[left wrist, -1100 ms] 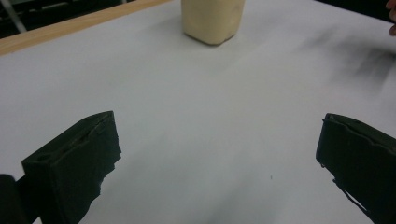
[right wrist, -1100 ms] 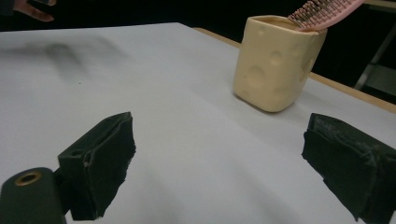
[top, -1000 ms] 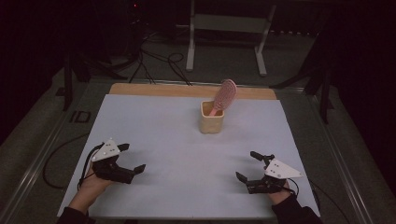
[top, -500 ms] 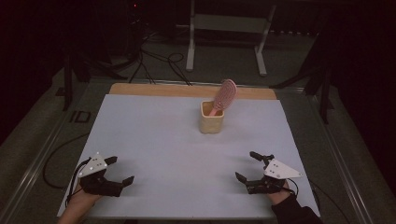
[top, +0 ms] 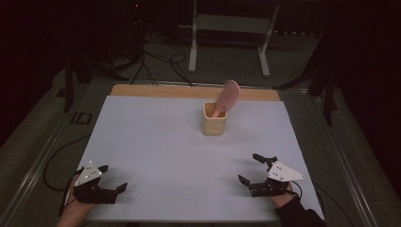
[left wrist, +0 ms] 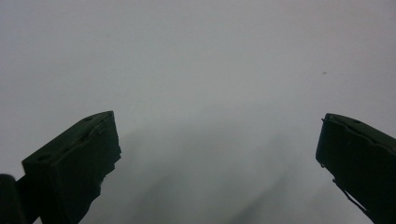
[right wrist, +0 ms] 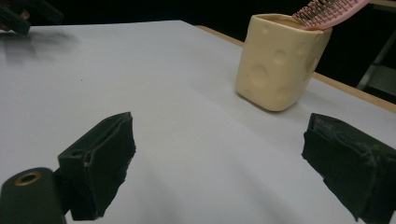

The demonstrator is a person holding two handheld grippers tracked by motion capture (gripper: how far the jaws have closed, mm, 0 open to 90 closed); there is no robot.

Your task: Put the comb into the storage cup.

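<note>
Step in hand: rest position; both grippers sit low at the near edge of the white table (top: 156,142), well apart from the work, so the brush appears already placed in the cup, or not yet taken from it.
Left gripper (top: 120,189): near left corner, jaws apart and empty; in the left gripper view (left wrist: 217,154) bare table surface lies between them.
Right gripper (top: 250,169): near right, jaws spread wide, nothing between them; in the right gripper view (right wrist: 217,161) it faces the cup.
Hairbrush (top: 228,96): pink, oval head with dark bristle rows, standing handle-down in the cup and leaning to the right over its rim; bristles seen in the right gripper view (right wrist: 327,9).
Cup (top: 214,119): pale yellow, squarish, dimpled like cheese (right wrist: 280,60), upright at the far centre of the table.
Next move, as judged: should the brush be lifted, the right gripper is the nearer; it would travel far and left, rise above the rim and close on the head or upper handle.
Caution: the cup looks light and may tip if the brush is pulled sideways.
</note>
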